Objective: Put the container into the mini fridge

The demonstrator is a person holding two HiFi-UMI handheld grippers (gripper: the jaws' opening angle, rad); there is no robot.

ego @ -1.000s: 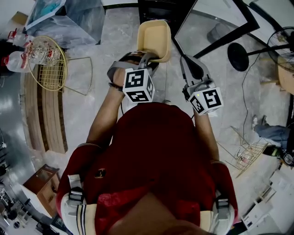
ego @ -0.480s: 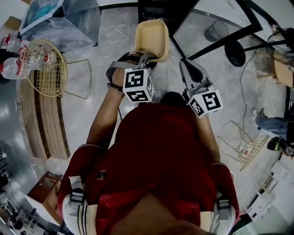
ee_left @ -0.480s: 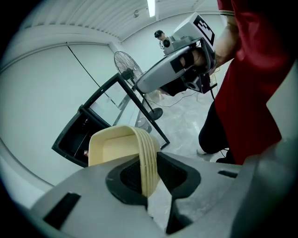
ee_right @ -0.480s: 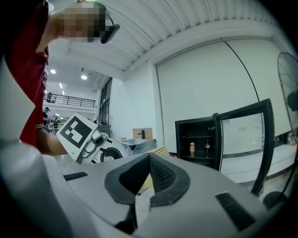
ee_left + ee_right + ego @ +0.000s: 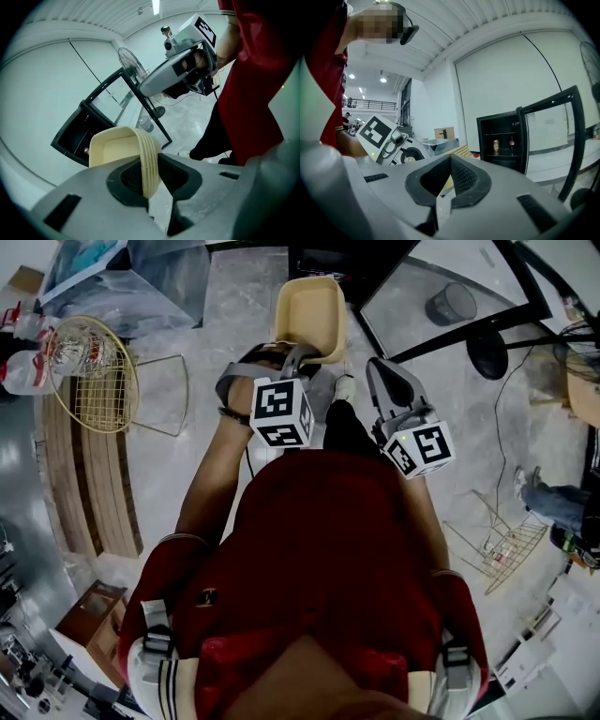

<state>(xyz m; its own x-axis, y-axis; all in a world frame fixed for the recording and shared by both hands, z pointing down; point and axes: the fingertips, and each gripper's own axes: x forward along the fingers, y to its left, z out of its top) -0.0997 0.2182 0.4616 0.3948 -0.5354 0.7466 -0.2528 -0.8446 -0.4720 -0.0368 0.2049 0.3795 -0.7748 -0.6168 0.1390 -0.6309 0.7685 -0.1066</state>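
The cream plastic container [image 5: 309,313] hangs over the floor in front of me, its near rim clamped by my left gripper [image 5: 301,355]. In the left gripper view the ribbed rim of the container [image 5: 123,149] stands pinched between the two dark pads. The black mini fridge [image 5: 323,253] is just beyond it with its glass door [image 5: 450,296] swung open to the right. My right gripper [image 5: 378,368] is beside the container, apart from it, shut on nothing. In the right gripper view the mini fridge [image 5: 501,139] shows a can and a bottle on a shelf.
A gold wire basket [image 5: 94,371] and plastic bottles [image 5: 26,367] lie at the left by wooden slats [image 5: 89,484]. A grey bin [image 5: 452,304] and a fan base [image 5: 487,354] stand past the door. A wire rack [image 5: 502,549] lies at right. My leg and shoe [image 5: 342,413] are between the grippers.
The fridge and floor have slid a little nearer in the head view, and my leg and shoe have come forward between the grippers. Both grippers keep their pose and the container stays held.
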